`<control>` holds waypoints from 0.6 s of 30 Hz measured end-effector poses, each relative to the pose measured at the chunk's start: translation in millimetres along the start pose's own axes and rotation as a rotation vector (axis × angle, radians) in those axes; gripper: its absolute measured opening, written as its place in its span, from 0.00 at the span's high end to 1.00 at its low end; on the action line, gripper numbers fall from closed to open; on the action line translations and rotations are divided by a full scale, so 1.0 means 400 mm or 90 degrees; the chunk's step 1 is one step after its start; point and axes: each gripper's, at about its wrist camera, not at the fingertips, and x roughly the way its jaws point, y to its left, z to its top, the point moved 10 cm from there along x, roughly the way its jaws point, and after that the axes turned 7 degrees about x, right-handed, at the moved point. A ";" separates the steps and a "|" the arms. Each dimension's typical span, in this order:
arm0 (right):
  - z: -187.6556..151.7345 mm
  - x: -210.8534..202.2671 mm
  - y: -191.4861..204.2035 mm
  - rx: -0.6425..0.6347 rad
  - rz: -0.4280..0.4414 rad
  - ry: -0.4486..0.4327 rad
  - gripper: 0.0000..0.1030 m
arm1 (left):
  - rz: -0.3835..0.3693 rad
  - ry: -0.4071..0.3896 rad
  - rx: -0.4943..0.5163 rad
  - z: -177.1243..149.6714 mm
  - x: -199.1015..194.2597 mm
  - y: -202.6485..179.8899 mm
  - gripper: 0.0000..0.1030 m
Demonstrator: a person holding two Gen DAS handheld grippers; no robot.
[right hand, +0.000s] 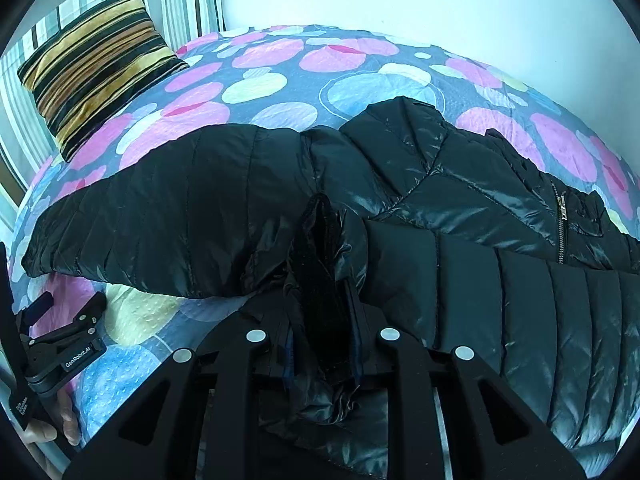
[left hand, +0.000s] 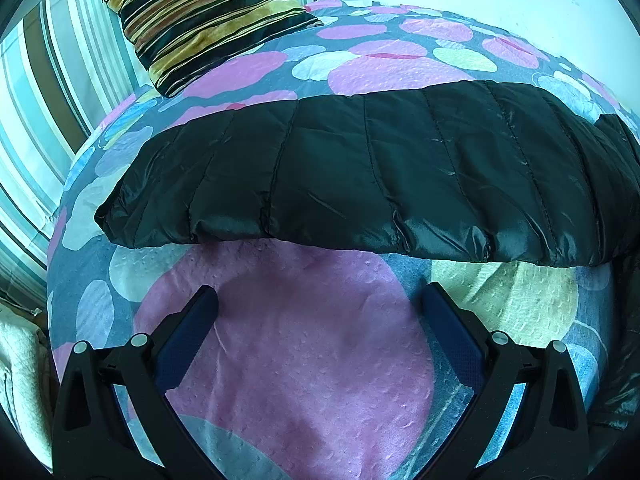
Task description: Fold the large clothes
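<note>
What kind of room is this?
Probably a bedroom: a black puffer jacket lies on a bed with a spotted bedspread, a striped pillow near striped curtains.

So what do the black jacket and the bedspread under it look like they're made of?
Black jacket: glossy quilted synthetic shell, probably nylon or polyester, judging by sheen and stitched puffy panels. Bedspread: matte printed fabric with a dimpled texture; fibre unclear.
</note>
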 end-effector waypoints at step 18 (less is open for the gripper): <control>-0.004 -0.341 -0.464 0.199 -0.102 -0.143 0.71 | -0.003 0.001 -0.003 0.000 0.000 0.001 0.02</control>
